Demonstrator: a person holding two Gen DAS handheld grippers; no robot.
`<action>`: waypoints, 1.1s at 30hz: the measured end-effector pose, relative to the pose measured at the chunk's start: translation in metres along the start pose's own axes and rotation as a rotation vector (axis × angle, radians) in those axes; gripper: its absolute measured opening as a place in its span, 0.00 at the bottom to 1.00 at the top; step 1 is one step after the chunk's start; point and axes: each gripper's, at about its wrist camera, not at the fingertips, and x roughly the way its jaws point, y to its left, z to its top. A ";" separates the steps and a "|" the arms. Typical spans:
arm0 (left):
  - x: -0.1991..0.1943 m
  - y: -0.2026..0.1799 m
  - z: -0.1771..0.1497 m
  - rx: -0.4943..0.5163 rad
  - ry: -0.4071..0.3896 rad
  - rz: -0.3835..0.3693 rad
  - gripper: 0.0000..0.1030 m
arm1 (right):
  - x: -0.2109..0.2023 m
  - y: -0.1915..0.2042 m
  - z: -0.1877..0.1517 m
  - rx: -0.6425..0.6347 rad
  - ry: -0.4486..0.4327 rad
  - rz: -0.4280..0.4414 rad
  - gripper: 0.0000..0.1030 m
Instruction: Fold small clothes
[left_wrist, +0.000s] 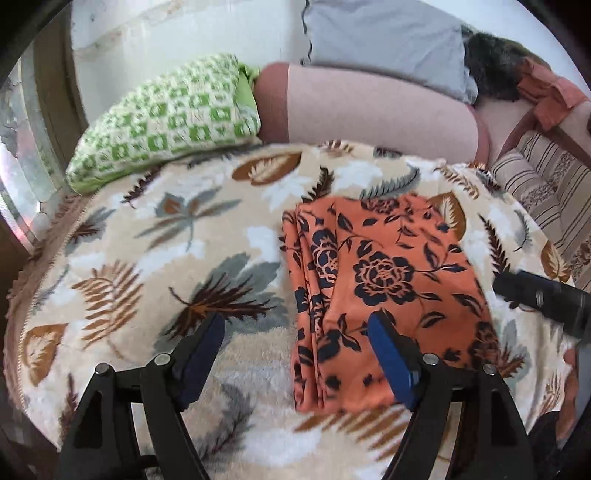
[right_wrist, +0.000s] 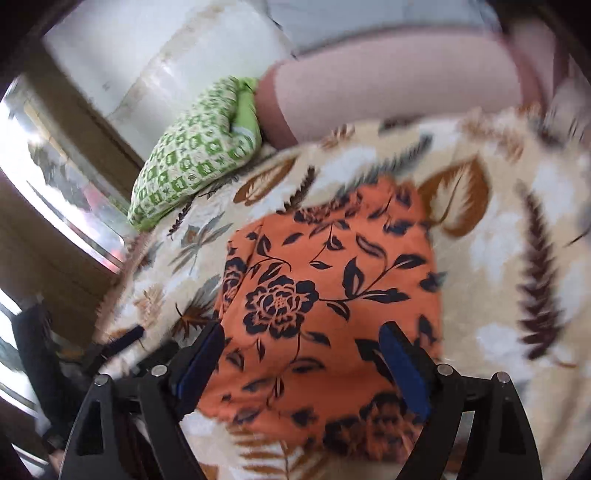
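A folded orange cloth with dark navy flowers (left_wrist: 384, 291) lies flat on the leaf-print blanket (left_wrist: 155, 251). My left gripper (left_wrist: 295, 325) is open and empty, hovering over the cloth's left edge, with one blue pad over the cloth and the other over the blanket. In the right wrist view the same cloth (right_wrist: 328, 306) fills the middle. My right gripper (right_wrist: 303, 336) is open and empty above the cloth's near part. The right gripper also shows as a black body (left_wrist: 543, 299) at the right edge of the left wrist view. The right wrist view is motion-blurred.
A green-and-white patterned pillow (left_wrist: 166, 118) lies at the blanket's far left, next to a long pink bolster (left_wrist: 369, 110). A grey cloth (left_wrist: 388, 40) and dark clothes (left_wrist: 495, 62) lie behind it. A striped cushion (left_wrist: 546, 195) is at the right. A window (right_wrist: 55, 192) is at the left.
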 end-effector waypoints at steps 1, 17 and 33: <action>-0.009 -0.001 -0.002 0.007 -0.012 0.003 0.78 | -0.012 0.004 -0.008 -0.015 -0.005 -0.029 0.86; -0.099 -0.005 -0.039 -0.024 -0.068 0.013 0.90 | -0.093 0.053 -0.090 -0.131 -0.027 -0.269 0.99; -0.098 -0.019 -0.029 -0.012 -0.077 0.015 0.98 | -0.096 0.056 -0.085 -0.141 -0.021 -0.264 0.99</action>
